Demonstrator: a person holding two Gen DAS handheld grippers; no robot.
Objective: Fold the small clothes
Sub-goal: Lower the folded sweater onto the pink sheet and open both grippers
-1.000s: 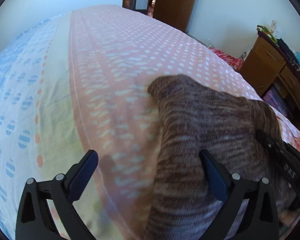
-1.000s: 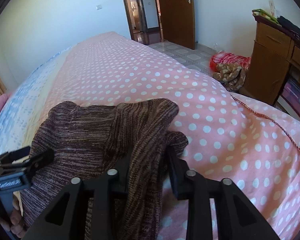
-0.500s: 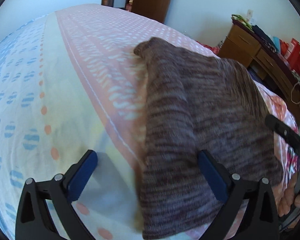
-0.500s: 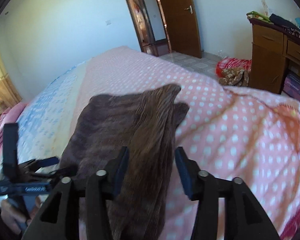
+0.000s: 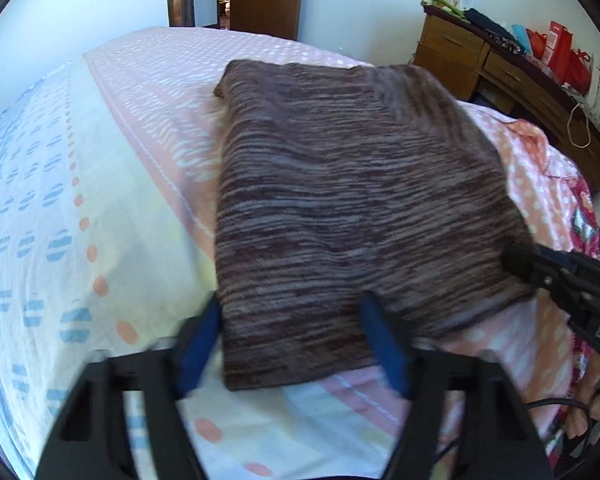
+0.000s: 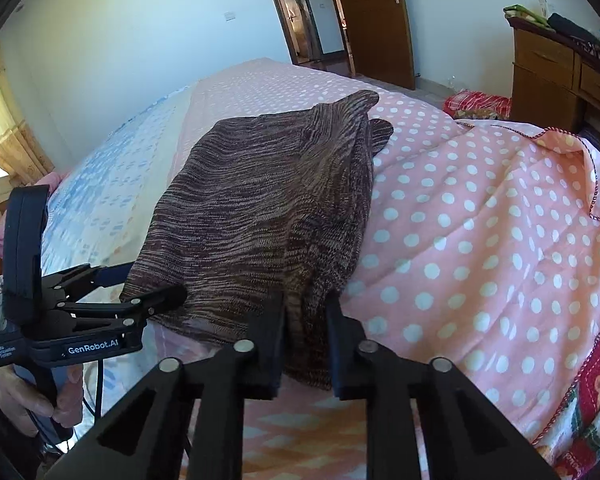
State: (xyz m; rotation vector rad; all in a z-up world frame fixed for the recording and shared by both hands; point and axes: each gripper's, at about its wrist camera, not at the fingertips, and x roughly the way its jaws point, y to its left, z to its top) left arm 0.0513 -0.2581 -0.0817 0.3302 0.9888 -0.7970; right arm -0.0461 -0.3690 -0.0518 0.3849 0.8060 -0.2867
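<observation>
A brown striped knit garment point(image 5: 340, 200) lies folded and flat on the bed, long side running away from me; it also shows in the right wrist view point(image 6: 268, 208). My left gripper point(image 5: 296, 332) is half closed with its blue pads either side of the garment's near left corner, which lies between them. In the right wrist view the left gripper point(image 6: 140, 288) sits at that near left hem. My right gripper point(image 6: 306, 320) is shut on the near right corner of the garment, and it shows in the left wrist view point(image 5: 540, 264) at the garment's right edge.
The bed has a pink polka-dot cover point(image 6: 480, 220) on the right and a pale blue and yellow sheet point(image 5: 40, 200) on the left. A wooden dresser point(image 5: 500, 60) with bags stands at the right wall. A brown door point(image 6: 368, 20) is at the back.
Both grippers have pulled back toward me, so the whole folded garment now shows. The left gripper's jaws have narrowed onto the near left corner. The right gripper has closed on the near right corner.
</observation>
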